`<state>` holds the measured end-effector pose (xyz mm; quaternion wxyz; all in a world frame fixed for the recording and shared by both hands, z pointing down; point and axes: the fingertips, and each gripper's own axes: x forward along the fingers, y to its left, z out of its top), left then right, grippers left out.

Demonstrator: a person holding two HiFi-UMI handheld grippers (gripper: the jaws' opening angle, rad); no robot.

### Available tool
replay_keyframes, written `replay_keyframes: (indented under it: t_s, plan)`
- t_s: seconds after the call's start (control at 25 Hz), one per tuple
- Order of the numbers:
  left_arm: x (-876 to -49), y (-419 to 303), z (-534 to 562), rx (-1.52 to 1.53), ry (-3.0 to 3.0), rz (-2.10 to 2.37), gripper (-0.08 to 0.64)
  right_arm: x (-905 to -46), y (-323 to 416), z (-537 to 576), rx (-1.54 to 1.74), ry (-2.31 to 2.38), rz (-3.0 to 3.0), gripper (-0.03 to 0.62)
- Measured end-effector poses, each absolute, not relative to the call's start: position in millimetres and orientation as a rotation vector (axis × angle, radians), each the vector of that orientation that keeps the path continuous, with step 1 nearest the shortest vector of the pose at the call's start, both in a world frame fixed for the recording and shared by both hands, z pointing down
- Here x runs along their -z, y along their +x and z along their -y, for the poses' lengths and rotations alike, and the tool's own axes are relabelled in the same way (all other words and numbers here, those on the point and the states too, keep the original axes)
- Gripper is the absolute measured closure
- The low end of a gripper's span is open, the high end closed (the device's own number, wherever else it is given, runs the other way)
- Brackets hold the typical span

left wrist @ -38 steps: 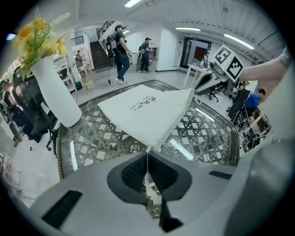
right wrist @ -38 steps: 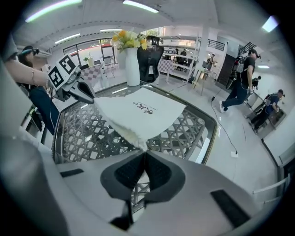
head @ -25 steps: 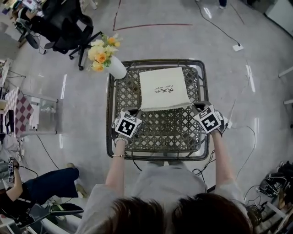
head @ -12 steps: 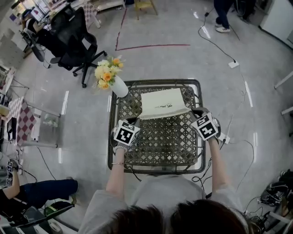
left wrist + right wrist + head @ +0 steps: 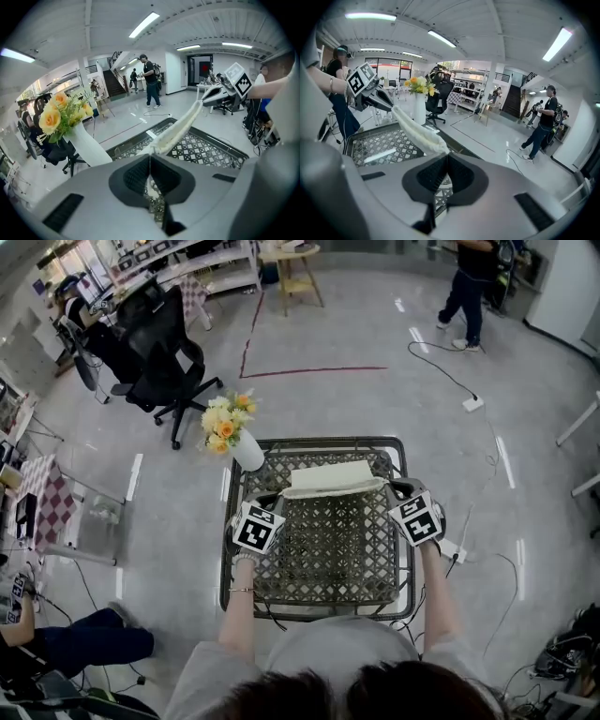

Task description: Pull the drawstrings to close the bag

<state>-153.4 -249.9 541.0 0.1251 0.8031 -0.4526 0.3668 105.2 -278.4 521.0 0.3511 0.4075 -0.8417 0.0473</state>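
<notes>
A cream cloth bag (image 5: 330,478) lies at the far end of the metal lattice table (image 5: 328,559). Its near edge is gathered into a taut rope-like band between the two grippers. My left gripper (image 5: 267,499) is shut on the drawstring at the band's left end. In the left gripper view a thin string runs from the bunched cloth (image 5: 180,126) into the left gripper (image 5: 150,158), and the right gripper (image 5: 224,93) holds the far end. My right gripper (image 5: 401,490) is shut on the drawstring at the right end; its own view shows the gathered cloth (image 5: 417,131) meeting the right gripper (image 5: 446,158).
A white vase of yellow and orange flowers (image 5: 234,432) stands on the table's far left corner, close to the left gripper. A black office chair (image 5: 159,362) sits beyond it. A person (image 5: 467,287) walks on the floor at the far right. Cables (image 5: 487,549) trail right of the table.
The bag's flat printed face has shrunk to a narrow strip as its near edge bunched up between the grippers. The head view has tilted up and shows more floor.
</notes>
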Motion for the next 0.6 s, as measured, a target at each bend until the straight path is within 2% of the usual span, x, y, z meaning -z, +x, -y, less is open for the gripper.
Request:
replay_keyframes:
  t_s: [0.6]
  plan:
    - [-486, -155, 282, -0.967, 2.427, 1.448, 0.532, -467, 109, 303, -0.047, 1.215, 2.265, 0.569]
